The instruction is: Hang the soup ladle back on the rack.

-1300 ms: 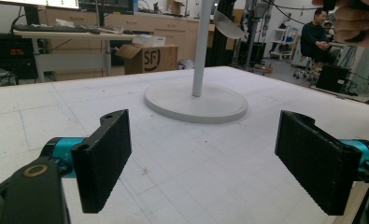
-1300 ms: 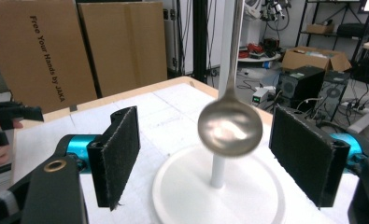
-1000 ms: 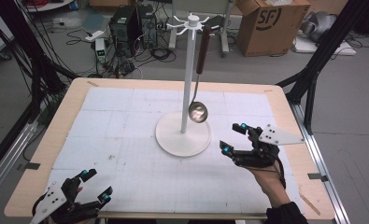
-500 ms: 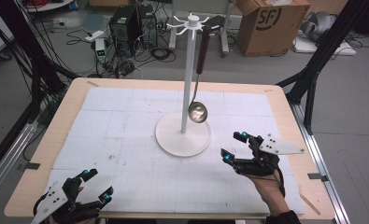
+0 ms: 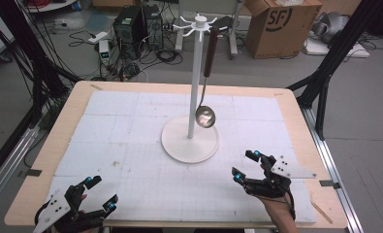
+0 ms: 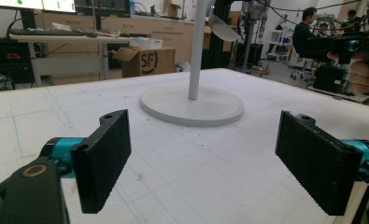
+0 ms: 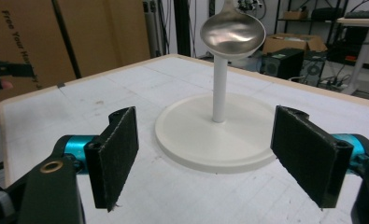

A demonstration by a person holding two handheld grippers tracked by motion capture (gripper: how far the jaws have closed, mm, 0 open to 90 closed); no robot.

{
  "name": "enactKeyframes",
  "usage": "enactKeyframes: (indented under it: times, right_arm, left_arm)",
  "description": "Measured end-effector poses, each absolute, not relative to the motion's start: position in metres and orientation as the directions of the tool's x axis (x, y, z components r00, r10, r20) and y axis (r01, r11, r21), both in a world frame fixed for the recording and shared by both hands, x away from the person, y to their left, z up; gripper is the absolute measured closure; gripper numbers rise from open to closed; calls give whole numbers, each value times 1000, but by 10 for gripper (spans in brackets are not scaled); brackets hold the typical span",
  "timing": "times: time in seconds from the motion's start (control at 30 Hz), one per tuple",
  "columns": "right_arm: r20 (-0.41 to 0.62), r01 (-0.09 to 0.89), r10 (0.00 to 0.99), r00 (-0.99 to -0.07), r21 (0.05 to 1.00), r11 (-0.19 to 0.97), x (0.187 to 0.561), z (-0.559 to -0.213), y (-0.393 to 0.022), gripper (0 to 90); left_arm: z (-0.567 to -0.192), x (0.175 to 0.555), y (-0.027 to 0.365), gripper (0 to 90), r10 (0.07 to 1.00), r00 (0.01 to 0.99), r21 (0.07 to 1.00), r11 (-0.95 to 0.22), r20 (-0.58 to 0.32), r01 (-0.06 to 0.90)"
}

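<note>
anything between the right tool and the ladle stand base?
Nothing. In the right gripper view, only bare white table mat lies between the open right tool and the stand base; the ladle hangs above it.

A wooden-edged table (image 5: 48, 160) covered by a white gridded mat (image 5: 131, 126) stands on a grey floor (image 5: 363, 97). Beyond the table's far edge sit black computer towers (image 5: 135, 24) amid tangled cables (image 5: 82, 48), and to their right an open cardboard box (image 5: 276, 24). Black frame struts (image 5: 334, 53) rise beside the table's right corner. Across the room from the table, wooden cabinets (image 6: 140, 28) line the wall, and a seated person (image 6: 306, 35) works at the far right.
</note>
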State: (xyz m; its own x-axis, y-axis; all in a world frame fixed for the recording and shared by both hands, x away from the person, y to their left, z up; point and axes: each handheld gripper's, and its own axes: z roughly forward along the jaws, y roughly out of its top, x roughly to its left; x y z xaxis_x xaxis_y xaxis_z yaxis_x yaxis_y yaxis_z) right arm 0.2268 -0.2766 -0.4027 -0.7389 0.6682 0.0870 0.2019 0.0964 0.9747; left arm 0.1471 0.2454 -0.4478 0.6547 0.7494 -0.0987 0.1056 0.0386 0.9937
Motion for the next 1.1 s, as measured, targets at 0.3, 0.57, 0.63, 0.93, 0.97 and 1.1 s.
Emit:
enactKeyframes:
  times: [0.3, 0.57, 0.63, 0.93, 0.97, 1.1]
  right_arm:
    - [86, 195, 659, -747, 976, 93, 213, -410, -268, 225]
    - [87, 214, 653, -753, 970, 118, 198, -423, -264, 225]
    - [89, 215, 651, -754, 970, 117, 197, -423, -264, 225]
    - [96, 216, 654, -751, 971, 105, 197, -423, -263, 218]
    - [96, 217, 653, -751, 970, 106, 197, -423, -263, 218]
    - [96, 213, 654, -751, 972, 102, 197, -422, -262, 217]
  left_arm:
    - [-447, 146, 245, 188, 750, 655, 995, 37, -87, 90]
    - [-446, 146, 247, 186, 755, 651, 996, 33, -80, 83]
    - [-446, 146, 247, 186, 755, 651, 996, 27, -74, 82]
    - [-448, 147, 247, 185, 757, 649, 996, 20, -76, 92]
    - [-448, 146, 246, 185, 757, 649, 996, 20, -76, 93]
    - [-448, 146, 246, 185, 756, 651, 996, 18, -73, 92]
